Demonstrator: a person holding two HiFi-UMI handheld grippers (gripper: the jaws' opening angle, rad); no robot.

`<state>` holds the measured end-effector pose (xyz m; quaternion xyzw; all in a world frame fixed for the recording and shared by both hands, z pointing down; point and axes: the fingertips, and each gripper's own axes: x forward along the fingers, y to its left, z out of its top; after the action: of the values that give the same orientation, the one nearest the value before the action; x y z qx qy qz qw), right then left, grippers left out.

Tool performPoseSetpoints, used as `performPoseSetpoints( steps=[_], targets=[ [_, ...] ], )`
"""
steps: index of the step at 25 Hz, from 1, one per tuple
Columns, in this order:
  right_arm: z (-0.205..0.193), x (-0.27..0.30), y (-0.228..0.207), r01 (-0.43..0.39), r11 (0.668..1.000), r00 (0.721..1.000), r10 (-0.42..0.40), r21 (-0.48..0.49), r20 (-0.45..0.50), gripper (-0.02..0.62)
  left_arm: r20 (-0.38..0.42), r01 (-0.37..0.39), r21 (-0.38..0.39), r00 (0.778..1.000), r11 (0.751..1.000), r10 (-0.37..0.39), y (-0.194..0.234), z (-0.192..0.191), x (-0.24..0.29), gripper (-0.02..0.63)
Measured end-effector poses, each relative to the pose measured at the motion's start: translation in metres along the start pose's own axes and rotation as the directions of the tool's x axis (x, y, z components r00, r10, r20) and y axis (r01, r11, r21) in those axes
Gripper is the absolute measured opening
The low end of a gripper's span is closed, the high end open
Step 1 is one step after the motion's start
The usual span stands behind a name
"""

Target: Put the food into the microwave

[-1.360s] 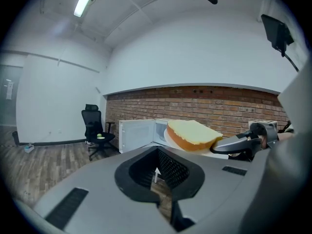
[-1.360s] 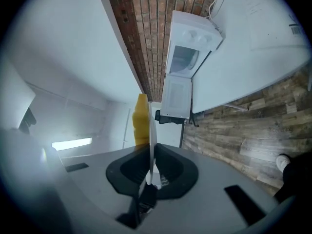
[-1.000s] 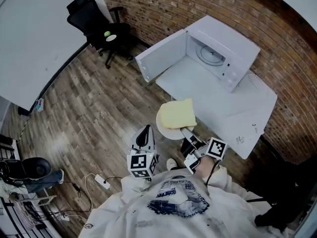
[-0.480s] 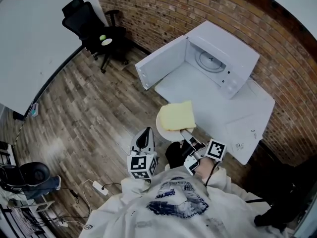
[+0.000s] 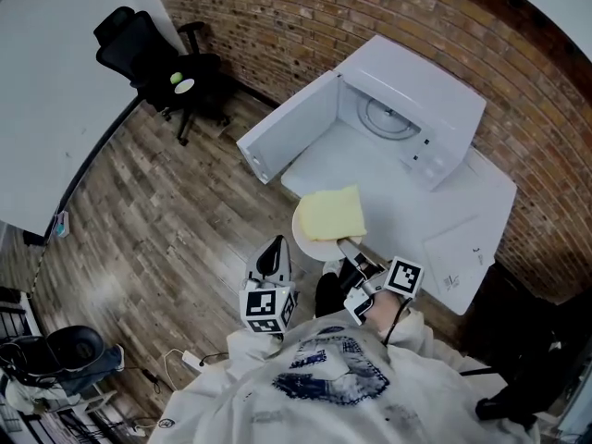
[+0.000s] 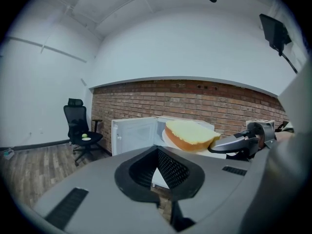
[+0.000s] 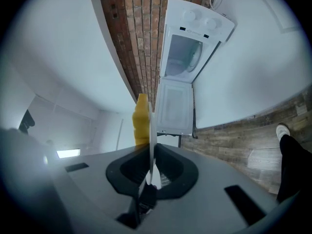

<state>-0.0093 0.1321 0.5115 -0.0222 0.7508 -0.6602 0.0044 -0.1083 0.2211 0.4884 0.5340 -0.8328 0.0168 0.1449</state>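
Note:
A white plate [image 5: 308,236] carries a thick yellow slice of bread [image 5: 331,213]. It hangs over the floor, just off the near edge of the white table [image 5: 467,215]. My right gripper [image 5: 349,245] is shut on the plate's near rim. In the right gripper view the plate [image 7: 151,130] is edge-on between the jaws, with the bread [image 7: 141,118] on its left side. The white microwave [image 5: 416,109] stands on the table, its door [image 5: 287,132] swung wide open to the left and its cavity showing. My left gripper [image 5: 272,246] is shut and holds nothing, left of the plate.
A black office chair [image 5: 148,49] with a small green thing on its seat stands by the brick wall at the far left. A cable and a power strip [image 5: 190,362] lie on the wooden floor behind me. My shoe [image 5: 328,294] is under the plate.
The plate and both grippers have come slightly closer to the table and the open microwave. The right gripper's hold on the plate is the same.

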Motion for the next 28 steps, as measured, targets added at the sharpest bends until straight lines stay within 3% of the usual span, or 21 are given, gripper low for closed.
performPoseSetpoints(
  steps=[18,28],
  targets=[
    [0.131,0.042,-0.031,0.052,0.998,0.986,-0.058,0.041,0.156,0.029,-0.068,0.186,0.058,0.981,0.981,-0.182,-0.026,0.038,0.168,0.008],
    [0.181,0.057,-0.044,0.063,0.995,0.976,-0.078,0.08,0.204,0.029,-0.071,0.242,0.095,0.969,0.966,-0.236,-0.042,0.058,0.233,0.008]
  ],
)
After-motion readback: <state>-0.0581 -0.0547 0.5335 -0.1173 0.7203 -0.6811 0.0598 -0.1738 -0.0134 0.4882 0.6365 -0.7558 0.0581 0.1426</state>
